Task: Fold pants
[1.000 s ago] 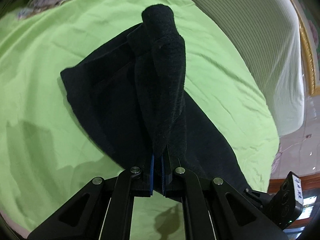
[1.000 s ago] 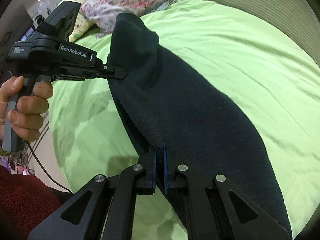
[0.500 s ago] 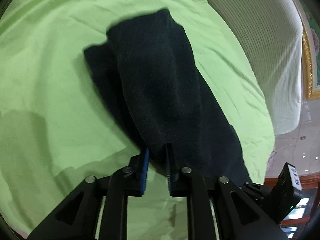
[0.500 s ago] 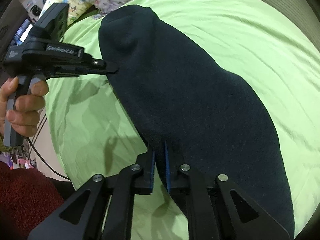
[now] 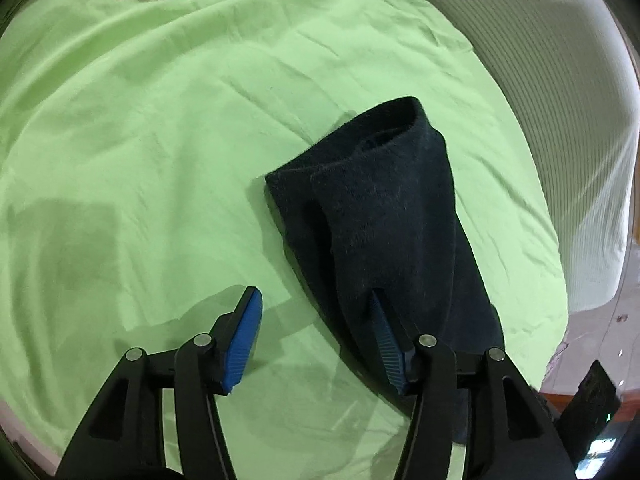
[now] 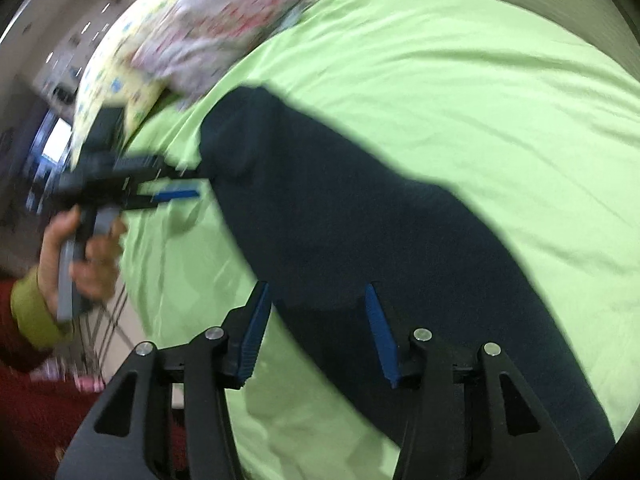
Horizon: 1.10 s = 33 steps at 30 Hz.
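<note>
The dark navy pants point(image 5: 384, 216) lie folded in a long strip on the green bed sheet point(image 5: 160, 120). They also show in the right wrist view point(image 6: 340, 208). My left gripper point(image 5: 314, 300) is open at the near end of the pants, its right finger against the cloth edge. It also shows, blurred, in the right wrist view point(image 6: 176, 184) beside the far end of the pants. My right gripper point(image 6: 316, 296) is open just above the pants' near edge and holds nothing.
A striped white mattress side point(image 5: 540, 80) runs along the right of the bed. Floral pillows or bedding point(image 6: 200, 40) lie at the far end. The bed's edge and the floor point(image 5: 600, 320) are at the right.
Both grippers have opened and let go of the pants. The raised cloth has dropped flat onto the sheet as a folded strip. Both grippers have drawn back a little.
</note>
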Tool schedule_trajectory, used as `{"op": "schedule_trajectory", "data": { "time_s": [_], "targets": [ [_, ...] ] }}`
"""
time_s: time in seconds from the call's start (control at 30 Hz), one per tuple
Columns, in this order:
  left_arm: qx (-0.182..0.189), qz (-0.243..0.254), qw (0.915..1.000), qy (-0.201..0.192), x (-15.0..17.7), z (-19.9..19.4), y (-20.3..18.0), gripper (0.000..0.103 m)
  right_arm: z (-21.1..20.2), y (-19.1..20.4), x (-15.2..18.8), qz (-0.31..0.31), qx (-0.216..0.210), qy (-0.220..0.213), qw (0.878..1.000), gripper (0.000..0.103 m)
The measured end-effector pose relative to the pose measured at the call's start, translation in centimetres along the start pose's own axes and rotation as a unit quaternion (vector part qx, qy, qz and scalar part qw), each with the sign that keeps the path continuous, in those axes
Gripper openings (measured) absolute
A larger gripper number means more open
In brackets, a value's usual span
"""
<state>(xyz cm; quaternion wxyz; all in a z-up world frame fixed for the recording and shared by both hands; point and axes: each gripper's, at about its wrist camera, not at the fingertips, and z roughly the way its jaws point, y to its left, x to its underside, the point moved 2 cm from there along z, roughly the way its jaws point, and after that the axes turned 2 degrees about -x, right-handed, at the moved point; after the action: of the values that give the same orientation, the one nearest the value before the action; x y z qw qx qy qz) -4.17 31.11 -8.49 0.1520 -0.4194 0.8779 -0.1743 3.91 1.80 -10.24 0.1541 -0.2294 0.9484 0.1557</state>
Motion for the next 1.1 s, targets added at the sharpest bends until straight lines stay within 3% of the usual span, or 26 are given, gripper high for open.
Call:
{"op": "schedule_trajectory", "data": {
  "time_s": [0.2, 0.4, 0.5, 0.53, 0.6, 0.67, 0.73, 0.8, 0.97, 1.1],
  "targets": [
    [-0.031, 0.015, 0.9994, -0.005, -1.9, 0.4, -0.4, 0.060, -1.0, -7.8, -3.4, 0.122, 0.032, -0.054, 0.991, 0.051],
    [-0.049, 0.024, 0.9985, -0.009, -2.4, 1.5, -0.4, 0.059, 3.1, -8.5, -5.7, 0.094, 0.025, 0.012, 0.995, 0.051],
    [-0.052, 0.037, 0.9978, -0.018, -2.5, 1.7, -0.5, 0.055, 5.7, -7.4, -5.6, 0.055, 0.051, 0.056, 0.996, 0.050],
    [-0.052, 0.040, 0.9976, -0.020, -2.7, 1.9, -0.7, 0.052, 5.9, -7.0, -5.7, 0.047, 0.054, 0.053, 0.996, 0.047],
    [-0.046, 0.049, 0.9974, -0.023, -3.3, 2.4, -1.4, 0.042, 6.0, -6.5, -5.8, 0.043, 0.046, 0.053, 0.997, 0.025],
    [-0.046, 0.050, 0.9973, -0.026, -3.8, 2.7, -1.7, 0.036, 5.8, -6.2, -5.7, 0.034, 0.044, 0.053, 0.997, 0.017],
    [-0.029, 0.044, 0.9983, -0.027, -4.0, 2.6, -1.7, 0.027, 5.3, -5.8, -5.6, 0.021, 0.049, 0.049, 0.997, 0.013],
    [0.020, 0.029, 0.9986, -0.039, -4.1, 1.4, -1.2, 0.017, 3.7, -5.6, -5.6, 0.029, 0.046, 0.028, 0.998, 0.012],
    [0.105, 0.037, 0.9905, -0.080, -3.1, -3.5, -0.6, 0.016, 0.5, -4.6, -6.7, 0.032, 0.037, -0.029, 0.998, 0.010],
    [0.128, 0.053, 0.9858, -0.094, -3.0, -5.2, 0.0, 0.016, 0.4, -4.2, -7.4, 0.029, 0.043, -0.048, 0.998, 0.010]
  ]
}}
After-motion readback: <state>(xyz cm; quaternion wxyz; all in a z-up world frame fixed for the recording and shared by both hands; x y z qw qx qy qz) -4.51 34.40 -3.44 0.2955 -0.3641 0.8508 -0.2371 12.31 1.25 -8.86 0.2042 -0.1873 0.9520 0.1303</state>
